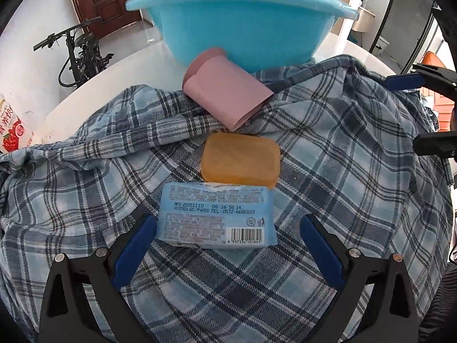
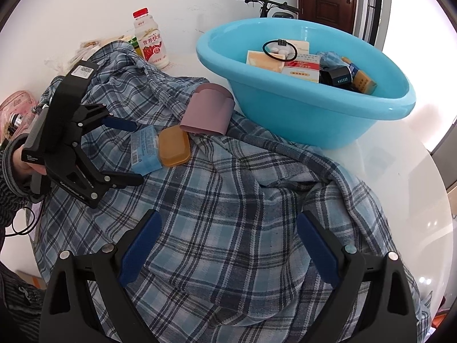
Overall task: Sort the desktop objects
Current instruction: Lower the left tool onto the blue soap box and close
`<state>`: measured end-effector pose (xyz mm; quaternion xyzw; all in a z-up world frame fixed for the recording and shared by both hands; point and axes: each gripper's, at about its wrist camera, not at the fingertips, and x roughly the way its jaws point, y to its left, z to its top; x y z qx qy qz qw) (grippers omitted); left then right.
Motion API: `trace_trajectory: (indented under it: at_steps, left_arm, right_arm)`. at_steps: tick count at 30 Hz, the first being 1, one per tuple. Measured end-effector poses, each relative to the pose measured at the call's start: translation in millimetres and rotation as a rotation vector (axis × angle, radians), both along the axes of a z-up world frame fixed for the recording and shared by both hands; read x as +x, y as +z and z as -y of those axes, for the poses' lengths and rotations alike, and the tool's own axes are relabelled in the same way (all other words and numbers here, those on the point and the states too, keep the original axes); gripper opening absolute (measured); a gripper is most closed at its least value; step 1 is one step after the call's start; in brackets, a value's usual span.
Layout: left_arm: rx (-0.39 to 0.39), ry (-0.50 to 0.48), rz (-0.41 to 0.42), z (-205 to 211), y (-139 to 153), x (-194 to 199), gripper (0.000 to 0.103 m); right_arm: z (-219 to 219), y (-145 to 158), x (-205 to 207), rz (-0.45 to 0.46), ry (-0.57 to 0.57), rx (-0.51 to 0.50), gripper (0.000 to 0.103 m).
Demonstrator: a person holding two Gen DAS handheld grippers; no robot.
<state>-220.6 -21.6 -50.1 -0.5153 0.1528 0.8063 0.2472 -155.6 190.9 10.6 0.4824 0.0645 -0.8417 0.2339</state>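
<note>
Spreading wide, left gripper [image 1: 225, 245]: its blue-padded fingers [image 1: 134, 245] stand apart on either side of the near end of the wipes pack, touching nothing that shows.
Right gripper [image 2: 228, 245]: fingers [image 2: 317, 248] parted as well, empty, hanging over bare plaid cloth.
Wipes pack [image 1: 217, 214]: pale blue, flat on the plaid shirt, barcode side up, between the left fingers.
Plaid shirt [image 1: 328, 171]: blue checked, rumpled, draped over most of the counter [image 2: 400, 188].
Soap bar [image 1: 241, 160]: amber, just beyond the wipes pack and touching its far edge.
Pink cup [image 1: 225, 88]: lying on its side past the soap, its base against the basin wall.
Basin [image 2: 300, 114]: light blue, on the counter beyond the shirt; boxes and a black hair tie [image 2: 280, 49] lie inside.
Drink bottle [image 2: 150, 40]: red cap, upright near the wall, left of the basin.
</note>
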Motion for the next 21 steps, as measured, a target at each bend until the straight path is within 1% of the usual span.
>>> trace_trajectory:
  at_steps: [11, 21]
  left_arm:
    - [0.026, 0.021, 0.033, 4, -9, -14, 0.102]
    - [0.034, 0.012, 0.021, 3, -10, -15, 0.102]
  right_arm:
    - [-6, -6, -2, 0.015, -0.014, -0.002, 0.095]
    - [-7, -9, -4, 0.024, -0.018, -0.005, 0.095]
